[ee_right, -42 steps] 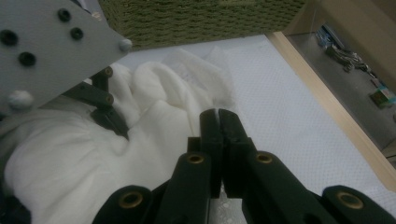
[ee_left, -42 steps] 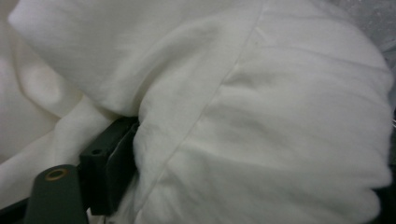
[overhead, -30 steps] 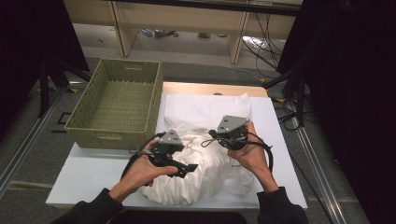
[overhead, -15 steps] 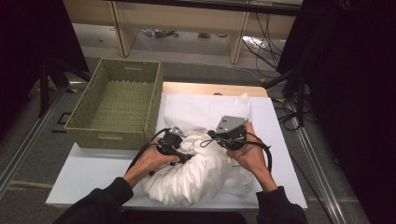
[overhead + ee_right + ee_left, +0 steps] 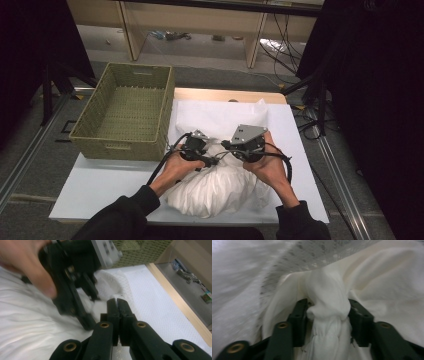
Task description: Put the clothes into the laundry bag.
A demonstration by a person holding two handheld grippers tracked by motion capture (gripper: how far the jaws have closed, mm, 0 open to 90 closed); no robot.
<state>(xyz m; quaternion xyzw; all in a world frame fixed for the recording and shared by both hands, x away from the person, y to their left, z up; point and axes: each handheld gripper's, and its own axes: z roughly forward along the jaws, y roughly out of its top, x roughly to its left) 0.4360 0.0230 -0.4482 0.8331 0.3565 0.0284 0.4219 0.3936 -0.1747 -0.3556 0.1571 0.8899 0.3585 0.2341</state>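
A puffy white cloth bundle (image 5: 215, 187) lies on the white table (image 5: 100, 185), its neck gathered between the two hands. My left gripper (image 5: 212, 161) reaches in from the left. In the left gripper view its jaws (image 5: 328, 312) press on both sides of a twisted knot of the white cloth (image 5: 329, 302); they have just been opening a little with the knot still between them. My right gripper (image 5: 226, 147) meets the neck from the right. In the right gripper view its jaws (image 5: 117, 302) stand together at the cloth's edge; whether cloth is pinched I cannot tell.
A woven green basket (image 5: 125, 107), with nothing in it, stands at the table's left, close beside the bundle. More flat white cloth (image 5: 215, 115) lies behind the grippers. Low shelves and cables lie beyond the far edge.
The left hand has moved right and down onto the bundle's gathered neck, close to the right gripper, and taken the knot between its jaws. The right hand has stayed put.
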